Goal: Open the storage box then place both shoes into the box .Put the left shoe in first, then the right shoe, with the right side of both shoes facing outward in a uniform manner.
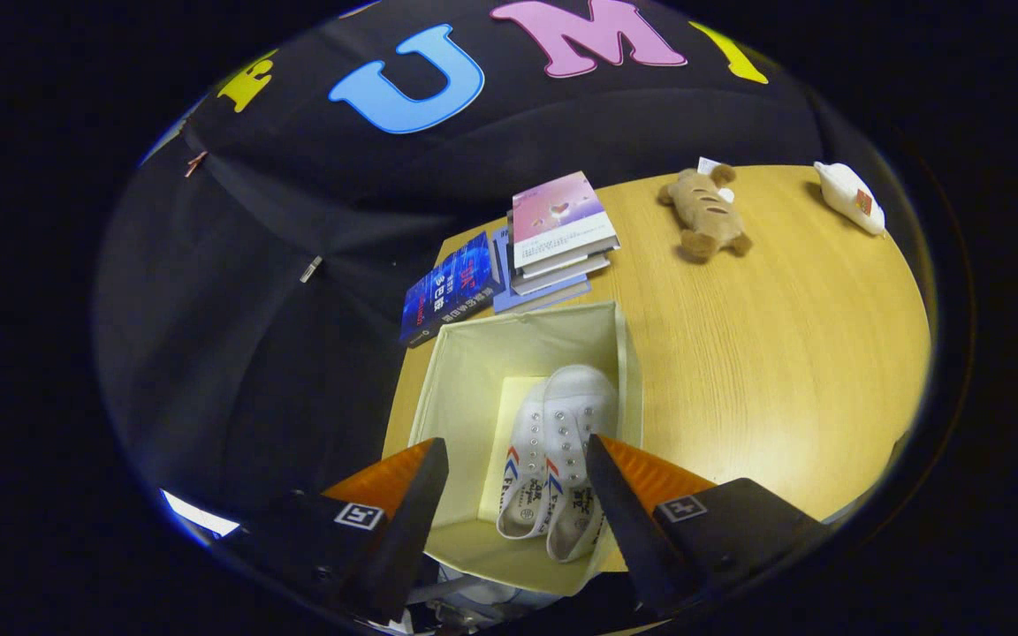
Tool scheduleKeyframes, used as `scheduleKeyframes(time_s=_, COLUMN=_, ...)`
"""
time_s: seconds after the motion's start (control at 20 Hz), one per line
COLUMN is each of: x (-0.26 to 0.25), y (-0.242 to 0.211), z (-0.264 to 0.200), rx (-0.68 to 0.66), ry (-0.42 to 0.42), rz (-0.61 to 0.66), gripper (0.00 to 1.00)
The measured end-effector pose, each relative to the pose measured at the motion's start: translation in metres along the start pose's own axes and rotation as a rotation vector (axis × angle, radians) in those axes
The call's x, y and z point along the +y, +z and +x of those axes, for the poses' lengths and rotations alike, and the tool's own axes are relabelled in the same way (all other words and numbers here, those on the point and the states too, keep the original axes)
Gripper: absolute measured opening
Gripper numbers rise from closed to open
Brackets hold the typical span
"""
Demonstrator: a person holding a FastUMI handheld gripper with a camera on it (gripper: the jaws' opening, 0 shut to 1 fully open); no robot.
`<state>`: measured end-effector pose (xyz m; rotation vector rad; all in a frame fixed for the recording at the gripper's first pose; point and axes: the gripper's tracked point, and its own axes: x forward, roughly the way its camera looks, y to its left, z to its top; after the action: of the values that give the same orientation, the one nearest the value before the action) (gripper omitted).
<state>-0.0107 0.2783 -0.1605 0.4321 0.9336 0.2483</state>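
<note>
A cream fabric storage box (474, 371) stands open on the wooden table (774, 353), directly below and ahead of my fingers. Two white canvas shoes lie side by side inside it, toes pointing away from me: one shoe (522, 473) on the left, the other shoe (578, 459) on the right and slightly over it. My gripper (516, 459) hovers above the box, open, with nothing between its fingers. The shoes show in the gap between the fingertips, well below them.
A stack of books (558, 234) and a blue book (449, 287) lie just beyond the box. A brown plush toy (703, 212) and a white plush toy (849, 196) rest farther back on the table. The table's left edge runs beside the box.
</note>
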Motion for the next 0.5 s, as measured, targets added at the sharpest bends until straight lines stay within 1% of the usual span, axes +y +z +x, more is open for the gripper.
scheduleKeyframes(time_s=0.2, x=-0.027, y=0.021, z=-0.037, rx=-0.101, ry=-0.040, rz=-0.017, gripper=0.99)
scheduleKeyframes(time_s=0.35, x=-0.059, y=0.041, z=-0.071, rx=-0.194, ry=-0.089, rz=-0.024, gripper=0.99)
scheduleKeyframes(time_s=0.5, x=-0.095, y=0.066, z=-0.104, rx=-0.287, ry=-0.136, rz=-0.059, gripper=0.99)
